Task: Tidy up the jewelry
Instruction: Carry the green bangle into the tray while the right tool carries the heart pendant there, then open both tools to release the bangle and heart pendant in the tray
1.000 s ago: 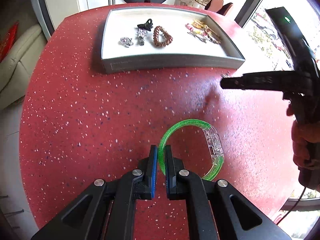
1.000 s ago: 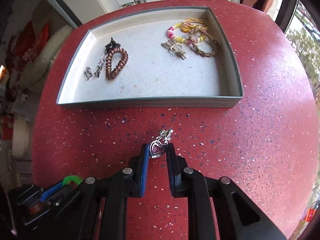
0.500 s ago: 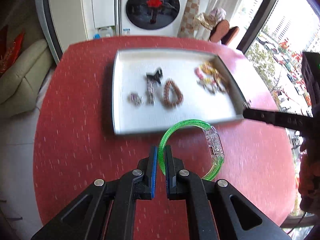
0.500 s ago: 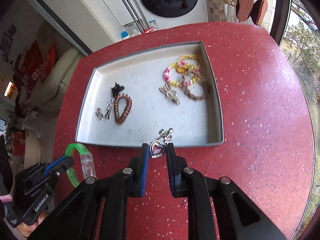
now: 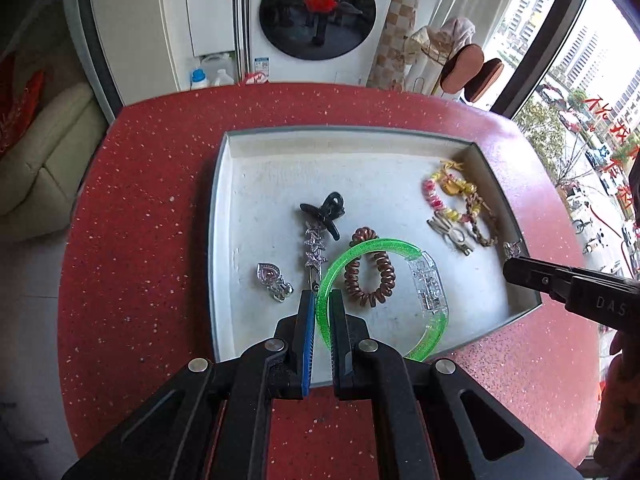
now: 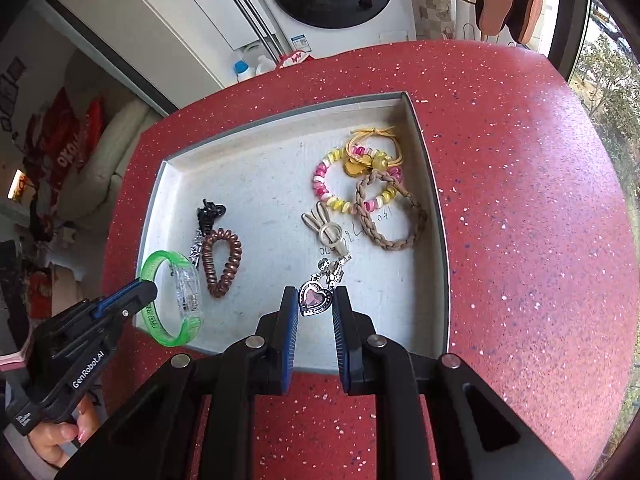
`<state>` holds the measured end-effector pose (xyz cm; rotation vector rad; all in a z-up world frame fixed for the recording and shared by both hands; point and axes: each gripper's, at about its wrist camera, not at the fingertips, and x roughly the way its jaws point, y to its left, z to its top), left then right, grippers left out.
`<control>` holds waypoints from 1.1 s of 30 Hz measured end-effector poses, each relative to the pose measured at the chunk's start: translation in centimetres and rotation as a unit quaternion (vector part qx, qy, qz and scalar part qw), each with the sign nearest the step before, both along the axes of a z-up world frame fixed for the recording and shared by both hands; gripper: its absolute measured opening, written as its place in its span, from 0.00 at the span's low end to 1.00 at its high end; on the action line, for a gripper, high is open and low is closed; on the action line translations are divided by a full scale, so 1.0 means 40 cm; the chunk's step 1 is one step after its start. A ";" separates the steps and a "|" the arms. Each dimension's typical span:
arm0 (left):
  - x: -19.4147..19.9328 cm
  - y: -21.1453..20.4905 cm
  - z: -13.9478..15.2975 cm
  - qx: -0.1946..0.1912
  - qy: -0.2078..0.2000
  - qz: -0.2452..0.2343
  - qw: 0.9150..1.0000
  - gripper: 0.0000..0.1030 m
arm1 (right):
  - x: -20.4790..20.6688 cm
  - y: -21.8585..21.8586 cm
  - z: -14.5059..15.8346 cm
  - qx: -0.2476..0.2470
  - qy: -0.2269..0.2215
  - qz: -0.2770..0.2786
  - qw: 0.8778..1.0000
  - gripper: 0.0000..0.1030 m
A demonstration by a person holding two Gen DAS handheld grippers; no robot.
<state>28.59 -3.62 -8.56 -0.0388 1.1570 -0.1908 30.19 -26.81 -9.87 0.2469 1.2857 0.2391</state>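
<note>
Two pieces are being held over the grey tray (image 5: 218,216) for sorted drop-off: green bangle (image 5: 400,246) clamped in left gripper (image 5: 320,300) at seven o'clock, heart pendant (image 6: 315,300) pinched by right gripper (image 6: 316,306) at six o'clock.

A home: a washing machine (image 5: 318,16), a cream sofa (image 5: 44,152) and slippers (image 5: 472,74) surround the red table (image 5: 140,208).

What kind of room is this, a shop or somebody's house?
Probably somebody's house, maybe a laundry corner by a balcony. A white front-loading washing machine stands behind the red speckled table, a cream sofa sits beside it, and brown slippers hang by the window.
</note>
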 end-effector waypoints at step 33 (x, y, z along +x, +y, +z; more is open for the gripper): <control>0.080 -0.073 -0.084 0.041 0.023 0.003 0.999 0.24 | 0.094 0.007 -0.106 -0.052 0.022 0.016 0.998 0.19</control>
